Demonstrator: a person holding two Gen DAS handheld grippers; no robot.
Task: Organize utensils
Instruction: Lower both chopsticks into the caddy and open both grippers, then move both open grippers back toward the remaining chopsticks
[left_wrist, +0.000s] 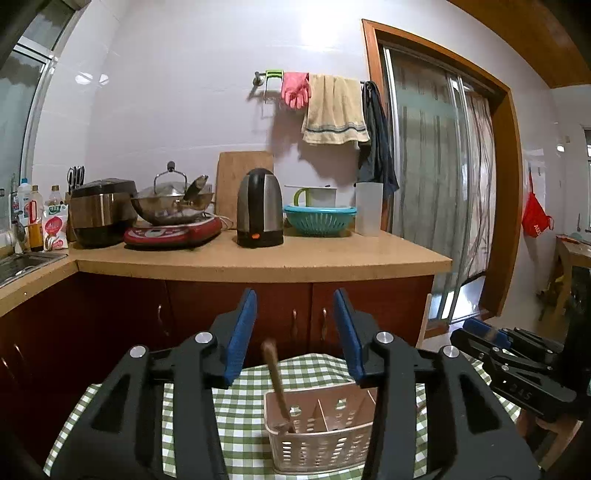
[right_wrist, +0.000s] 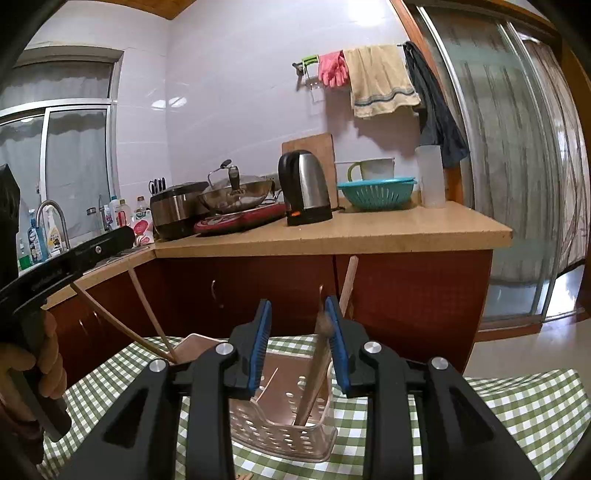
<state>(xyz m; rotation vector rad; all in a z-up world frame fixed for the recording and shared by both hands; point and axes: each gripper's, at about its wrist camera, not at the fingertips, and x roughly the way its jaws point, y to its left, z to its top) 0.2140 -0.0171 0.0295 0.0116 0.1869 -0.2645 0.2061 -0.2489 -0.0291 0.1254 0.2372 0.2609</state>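
Utensils stand upright in the caddy (left_wrist: 317, 432) on our table (left_wrist: 236, 406), one stick (left_wrist: 277, 384) between our gaping left tongs (left_wrist: 295, 325), another (right_wrist: 317, 354) leaning against our parted right tongs (right_wrist: 297, 325).

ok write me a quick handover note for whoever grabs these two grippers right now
Left gripper: open, holding nothing, above the pale perforated plastic utensil caddy on the green checked tablecloth.
Right gripper: open, a brown wooden-handled utensil loose between its fingers, standing in the caddy.
Done: wooden-handled utensils and chopsticks in the compartments.
Left: check the cloth for strays.
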